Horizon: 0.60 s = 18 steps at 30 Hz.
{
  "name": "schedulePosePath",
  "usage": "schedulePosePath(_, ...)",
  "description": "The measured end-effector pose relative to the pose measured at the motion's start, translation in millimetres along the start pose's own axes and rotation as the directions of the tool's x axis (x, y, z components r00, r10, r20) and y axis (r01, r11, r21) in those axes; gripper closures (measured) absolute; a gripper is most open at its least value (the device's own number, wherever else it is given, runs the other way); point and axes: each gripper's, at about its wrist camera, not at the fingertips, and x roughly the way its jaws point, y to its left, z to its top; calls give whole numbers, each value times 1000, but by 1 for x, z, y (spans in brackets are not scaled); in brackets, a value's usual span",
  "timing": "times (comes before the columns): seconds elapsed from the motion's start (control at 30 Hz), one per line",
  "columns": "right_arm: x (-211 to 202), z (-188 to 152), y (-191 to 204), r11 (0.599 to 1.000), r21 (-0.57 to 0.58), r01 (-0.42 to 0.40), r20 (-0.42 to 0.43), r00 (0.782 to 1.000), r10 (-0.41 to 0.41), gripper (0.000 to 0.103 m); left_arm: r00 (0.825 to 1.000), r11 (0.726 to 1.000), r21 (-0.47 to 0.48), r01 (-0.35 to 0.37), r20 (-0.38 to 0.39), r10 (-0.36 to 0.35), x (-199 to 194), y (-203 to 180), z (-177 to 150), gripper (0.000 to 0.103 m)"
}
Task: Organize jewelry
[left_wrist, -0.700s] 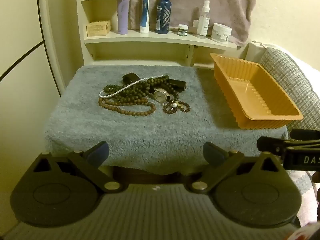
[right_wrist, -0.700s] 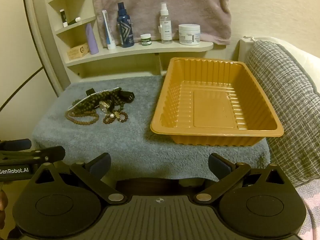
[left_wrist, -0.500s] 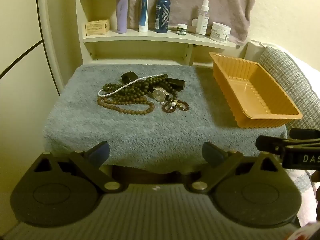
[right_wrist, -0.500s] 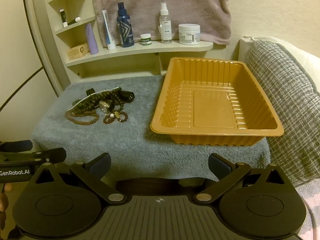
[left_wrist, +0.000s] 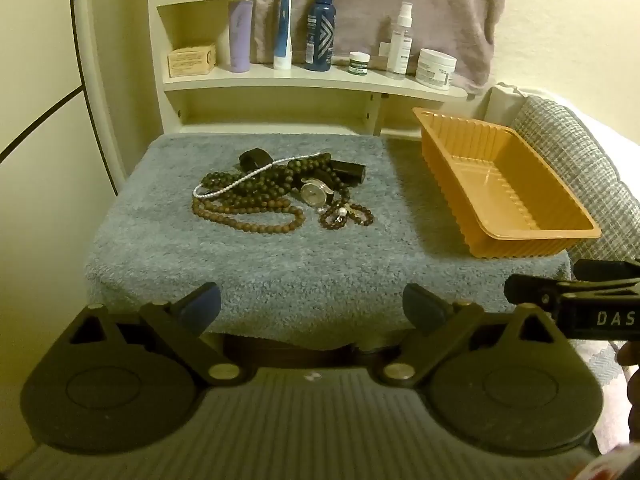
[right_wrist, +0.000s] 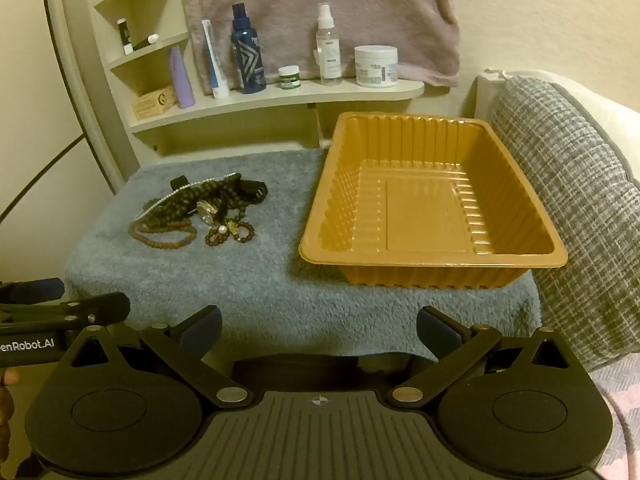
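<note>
A tangled heap of jewelry [left_wrist: 276,196] [right_wrist: 200,212] lies on a blue-grey towel [left_wrist: 300,256] [right_wrist: 272,280]: brown bead strands [left_wrist: 248,216], dark beads, a thin pearl chain [left_wrist: 240,180], a silver watch [left_wrist: 314,194] and a small bracelet [left_wrist: 346,216]. To its right stands an orange plastic tray [left_wrist: 508,236] [right_wrist: 432,258], empty. My left gripper [left_wrist: 312,306] hovers open before the towel's front edge, nothing between its fingers. My right gripper [right_wrist: 318,324] is open too, in front of the tray and short of it. Each view shows the other gripper's side at its edge.
A cream shelf [left_wrist: 312,80] behind the towel carries bottles, tubes, jars and a small box. A mauve towel [right_wrist: 320,12] hangs on the wall. A grey checked cushion [right_wrist: 568,208] presses against the tray's right side. A curved white frame [left_wrist: 96,100] rises at left.
The left view has shifted slightly, with the jewelry and tray sitting a little higher in frame. The right gripper has stayed put. Both remain open and empty.
</note>
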Motion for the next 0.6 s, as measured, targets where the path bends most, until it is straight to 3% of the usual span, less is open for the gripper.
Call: schedulePosePath(0.6, 0, -2, 0, 1000, 2, 0, 1, 1000, 0, 0, 1000, 1000, 0, 2, 2, -2, 0, 0, -1, 7)
